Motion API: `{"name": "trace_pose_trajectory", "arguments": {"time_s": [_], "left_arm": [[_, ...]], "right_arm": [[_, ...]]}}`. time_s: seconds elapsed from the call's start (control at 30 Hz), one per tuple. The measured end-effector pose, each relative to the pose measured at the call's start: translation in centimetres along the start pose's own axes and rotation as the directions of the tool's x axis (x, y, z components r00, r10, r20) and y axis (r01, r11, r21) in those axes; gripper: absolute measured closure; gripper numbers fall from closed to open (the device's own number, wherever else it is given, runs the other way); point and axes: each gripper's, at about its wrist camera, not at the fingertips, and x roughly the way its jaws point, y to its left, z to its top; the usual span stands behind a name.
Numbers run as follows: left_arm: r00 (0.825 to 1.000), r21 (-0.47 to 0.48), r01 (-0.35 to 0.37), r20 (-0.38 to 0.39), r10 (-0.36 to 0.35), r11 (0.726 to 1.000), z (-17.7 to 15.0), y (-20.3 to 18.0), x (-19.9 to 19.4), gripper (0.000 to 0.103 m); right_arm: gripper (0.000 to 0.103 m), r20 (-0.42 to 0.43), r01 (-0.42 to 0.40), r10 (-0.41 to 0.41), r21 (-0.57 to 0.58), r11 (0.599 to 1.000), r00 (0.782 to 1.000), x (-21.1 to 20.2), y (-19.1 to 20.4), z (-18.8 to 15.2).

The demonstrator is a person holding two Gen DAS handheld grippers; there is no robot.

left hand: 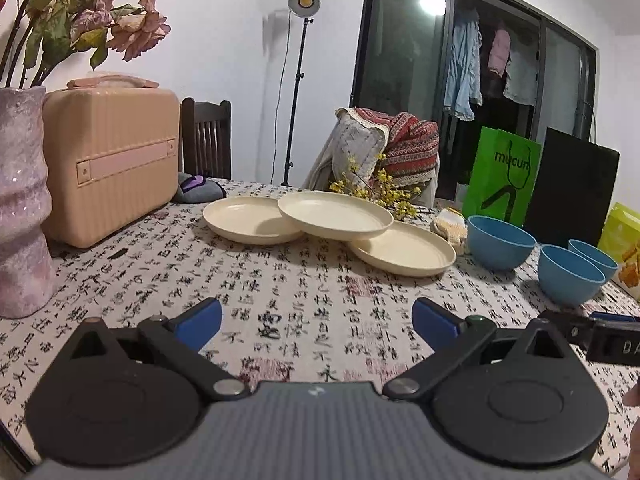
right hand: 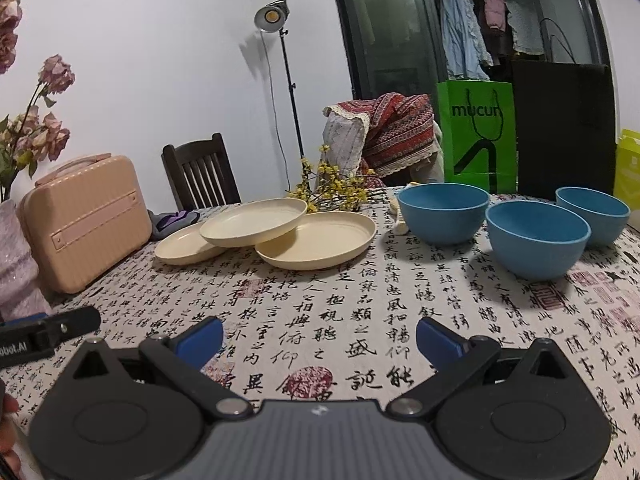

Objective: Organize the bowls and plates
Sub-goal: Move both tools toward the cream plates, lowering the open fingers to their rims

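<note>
Three cream plates lie on the calligraphy tablecloth: a left plate (left hand: 244, 220) (right hand: 180, 246), a right plate (left hand: 404, 250) (right hand: 320, 240), and a middle plate (left hand: 334, 216) (right hand: 252, 220) resting tilted across both. Three blue bowls stand upright to the right: the nearest the plates (left hand: 500, 242) (right hand: 442, 212), the middle one (left hand: 570, 276) (right hand: 536, 240), the far one (left hand: 592, 254) (right hand: 592, 210). My left gripper (left hand: 316, 322) is open, low over the cloth, well short of the plates. My right gripper (right hand: 320, 340) is open too, holding nothing.
A peach case (left hand: 110, 160) and a pink vase (left hand: 22, 200) stand at the left. Yellow flower sprigs (left hand: 376, 188) lie behind the plates. A green bag (left hand: 500, 176), a black panel (left hand: 572, 188) and a yellow bag (left hand: 624, 240) line the right. A chair (left hand: 206, 138) stands behind.
</note>
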Motion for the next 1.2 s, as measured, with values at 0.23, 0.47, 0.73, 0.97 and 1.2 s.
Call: {"name": "trace_pose_trajectory", "arguments": {"time_s": [0.23, 0.47, 0.73, 0.97, 1.2], "left_arm": [[1.000, -0.006, -0.008, 0.003, 0.008, 1.000, 2.0, 0.6, 1.3, 0.000], [1.000, -0.042, 0.004, -0.026, -0.005, 0.999, 4.0, 1.5, 3.1, 0.000], [0.999, -0.057, 0.020, -0.045, -0.022, 0.998, 6.1, 2.0, 4.8, 0.000], [0.998, -0.091, 0.017, -0.056, -0.022, 0.996, 7.7, 2.7, 6.6, 0.000], [0.998, -0.087, 0.009, -0.059, -0.015, 0.996, 9.6, 2.8, 8.8, 0.000]], "right_arm": [[0.000, 0.014, -0.023, 0.023, -0.013, 1.000, 1.000, 1.3, 1.0, 1.7], [0.000, 0.007, -0.050, 0.050, 0.010, 0.999, 0.999, 3.0, 1.4, 3.6], [0.000, 0.006, -0.086, 0.086, 0.033, 0.996, 0.996, 4.8, 1.6, 6.3], [0.000, 0.014, -0.086, 0.086, 0.044, 0.995, 0.996, 6.2, 1.6, 8.3], [0.000, 0.011, -0.097, 0.096, 0.047, 0.994, 0.995, 8.3, 1.7, 10.0]]}}
